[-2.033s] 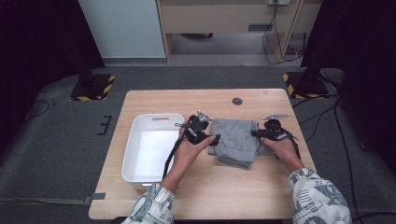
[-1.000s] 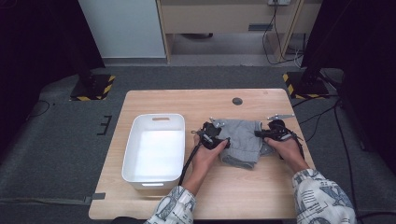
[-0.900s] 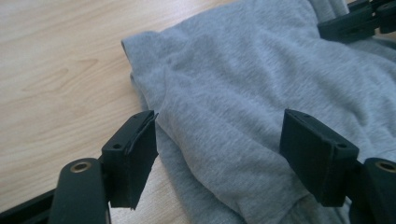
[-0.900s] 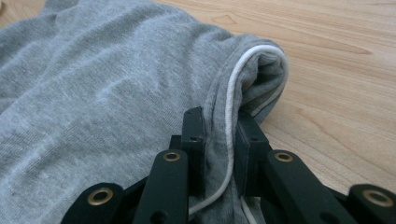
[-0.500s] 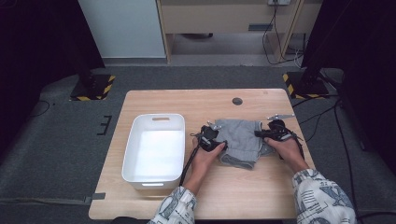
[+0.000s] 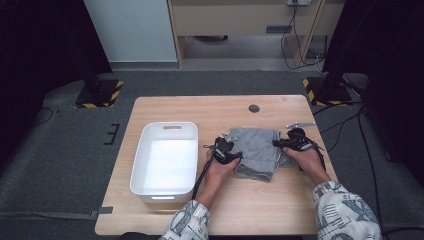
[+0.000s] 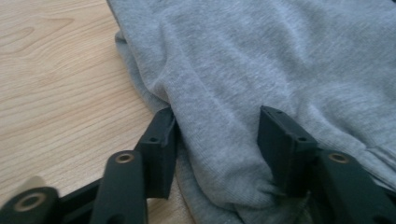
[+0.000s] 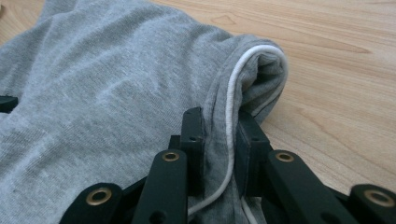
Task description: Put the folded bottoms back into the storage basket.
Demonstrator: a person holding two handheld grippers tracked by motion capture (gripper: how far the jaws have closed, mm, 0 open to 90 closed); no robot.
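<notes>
A crumpled grey garment [image 6: 257, 147] lies on the wooden table [image 6: 225, 210], right of centre. My left gripper [image 6: 231, 150] is down at its left edge. In the left gripper view the gripper [image 7: 219, 121] straddles a raised hump of the grey cloth [image 7: 280, 56]. Its jaws have just been closing and still stand well apart. My right gripper [image 6: 277, 143] is at the garment's right edge. In the right gripper view it [image 8: 219, 119] is shut on a rolled hem of the cloth [image 8: 116, 70], with a white cord [image 8: 231, 93] running between the jaws.
A white plastic tub [image 6: 172, 125] stands on the left half of the table, close to my left hand. A small dark round disc [image 6: 254, 108] sits near the table's far edge. Bare wood lies in front of the garment.
My left gripper has moved right, from beside the tub to the garment's left edge, and come down onto the cloth. The right gripper has kept still on the hem.
</notes>
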